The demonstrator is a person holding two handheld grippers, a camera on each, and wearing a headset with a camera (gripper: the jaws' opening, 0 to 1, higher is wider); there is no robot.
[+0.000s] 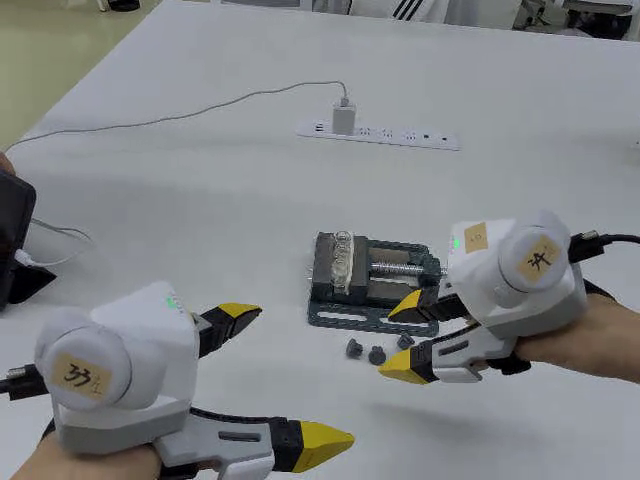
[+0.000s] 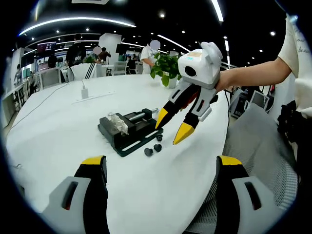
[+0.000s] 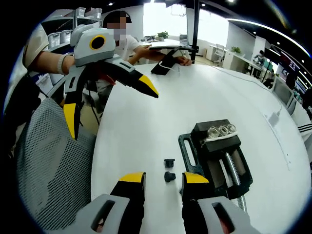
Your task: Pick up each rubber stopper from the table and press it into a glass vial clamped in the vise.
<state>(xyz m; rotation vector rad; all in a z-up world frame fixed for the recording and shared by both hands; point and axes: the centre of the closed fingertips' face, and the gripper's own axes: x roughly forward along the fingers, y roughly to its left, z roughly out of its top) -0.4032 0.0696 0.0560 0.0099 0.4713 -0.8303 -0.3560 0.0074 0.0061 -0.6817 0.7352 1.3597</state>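
Rubber stoppers (image 1: pixel 377 354) lie just ahead of the right gripper (image 1: pixel 400 338), beside the vise (image 1: pixel 385 297).

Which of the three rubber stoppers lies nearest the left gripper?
The leftmost stopper in the head view; the other two lie to its right, farther from the left gripper.

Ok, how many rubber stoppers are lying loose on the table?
3 rubber stoppers, clustered on the table in front of the vise: left one, middle one, right one by the right gripper tips. The gripper may hide more.
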